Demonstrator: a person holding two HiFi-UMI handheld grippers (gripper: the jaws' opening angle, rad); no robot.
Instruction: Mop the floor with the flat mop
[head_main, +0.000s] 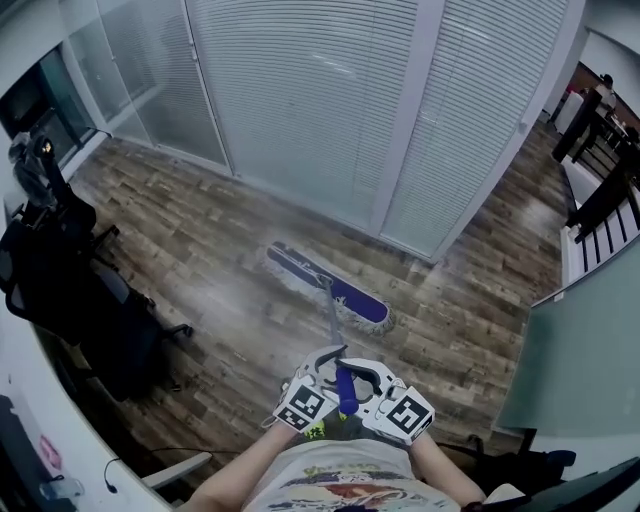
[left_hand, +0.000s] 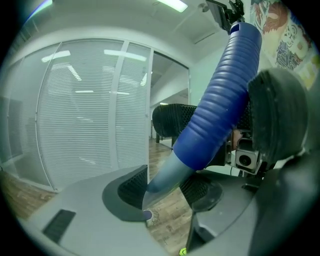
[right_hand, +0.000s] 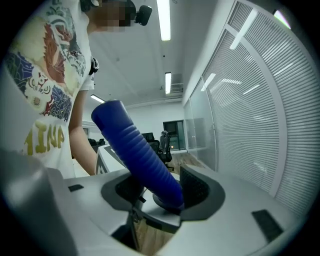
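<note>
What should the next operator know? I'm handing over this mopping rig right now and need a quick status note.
Left hand-held gripper: closed on the mop handle, where its blue sleeve meets the grey shaft.
Right hand-held gripper: closed on the same handle, higher up the sleeve.
Mop head: flat on the wood floor, ahead, near the glass wall.
Done: a pale sheen around the mop head suggests that strip is wet, though I'm not certain.
Left: the rest of the floor, including beside the black chair.

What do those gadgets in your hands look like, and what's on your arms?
The left gripper and right gripper are pale grey plastic, with dark ribbed pads on the fingers and a cube of black-and-white square markers each. Short sleeves, printed T-shirt.
</note>
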